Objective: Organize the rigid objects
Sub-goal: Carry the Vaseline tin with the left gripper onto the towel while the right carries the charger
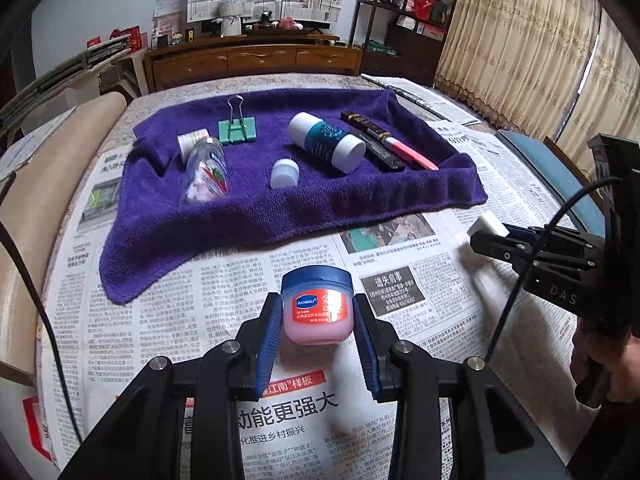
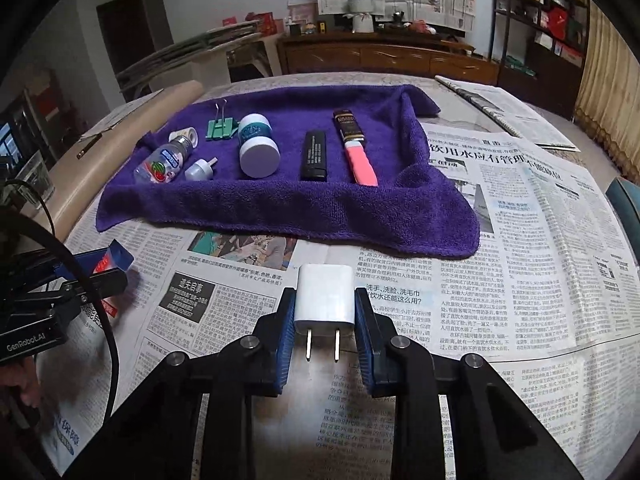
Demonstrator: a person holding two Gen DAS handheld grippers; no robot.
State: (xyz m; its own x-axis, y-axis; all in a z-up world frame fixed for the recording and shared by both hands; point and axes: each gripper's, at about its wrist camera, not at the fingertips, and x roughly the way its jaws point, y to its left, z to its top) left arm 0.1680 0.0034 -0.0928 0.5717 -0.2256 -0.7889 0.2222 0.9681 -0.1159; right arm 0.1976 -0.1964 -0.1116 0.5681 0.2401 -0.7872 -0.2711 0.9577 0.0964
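My left gripper (image 1: 318, 314) is shut on a small jar of pink balm (image 1: 317, 308) with a blue lid, held just above the newspaper in front of the purple towel (image 1: 256, 208). My right gripper (image 2: 325, 312) is shut on a white plug charger (image 2: 325, 300), its two prongs pointing back at the camera. In the left wrist view the charger (image 1: 489, 224) shows at the right, in the right gripper's fingers. On the towel (image 2: 288, 208) lie a white-capped teal bottle (image 2: 258, 148), a clear bottle (image 2: 164, 162), a green binder clip (image 2: 219, 125), a black stick (image 2: 314, 156) and a pink-tipped pen (image 2: 358, 152).
Newspaper (image 2: 500, 240) covers the table around the towel. A small white cap (image 1: 285, 173) and a little white tub (image 1: 192, 141) also rest on the towel. A wooden sideboard (image 1: 256, 60) and shelves (image 1: 404, 20) stand behind the table. A beige roll (image 1: 52, 200) lies along the table's left edge.
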